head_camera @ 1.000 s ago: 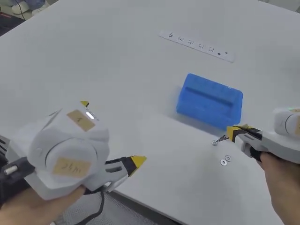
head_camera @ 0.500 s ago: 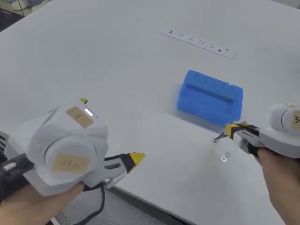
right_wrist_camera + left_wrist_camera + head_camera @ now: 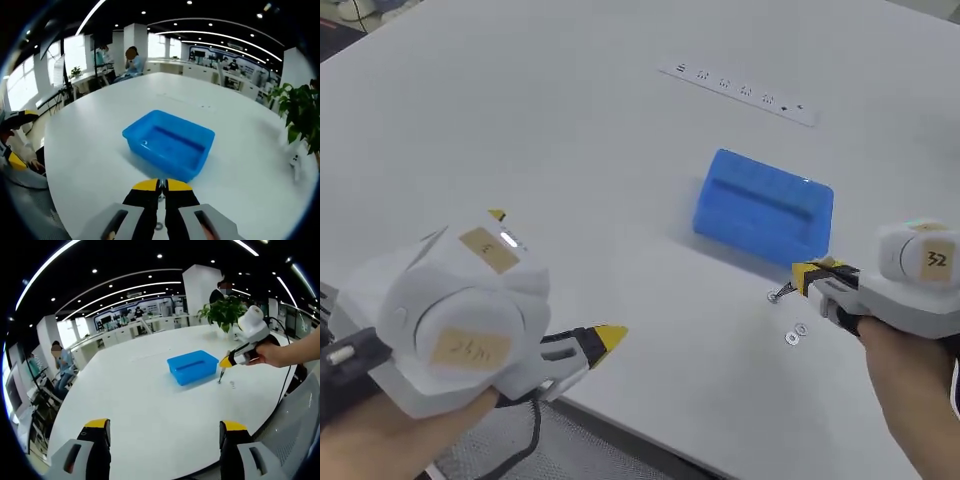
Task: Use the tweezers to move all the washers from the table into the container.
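A blue container (image 3: 765, 218) sits on the white table (image 3: 570, 150). My right gripper (image 3: 817, 274) is just in front of its near right corner, shut on metal tweezers (image 3: 782, 292) that point down at the table. Whether the tips hold anything I cannot tell. Two small washers (image 3: 796, 334) lie on the table just below the tweezers. In the right gripper view the jaws (image 3: 161, 185) are closed together on the tweezers, with the container (image 3: 169, 142) straight ahead. My left gripper (image 3: 555, 277) is open over the near left table edge, with nothing between its fingers (image 3: 97, 423).
A white power strip (image 3: 738, 93) lies beyond the container. The table's front edge runs just under the left gripper. The left gripper view shows the right gripper (image 3: 227, 361) beside the container (image 3: 192, 366), and people and desks stand far behind.
Only the camera has shifted a little. Both grippers, the tweezers and the washers keep their places.
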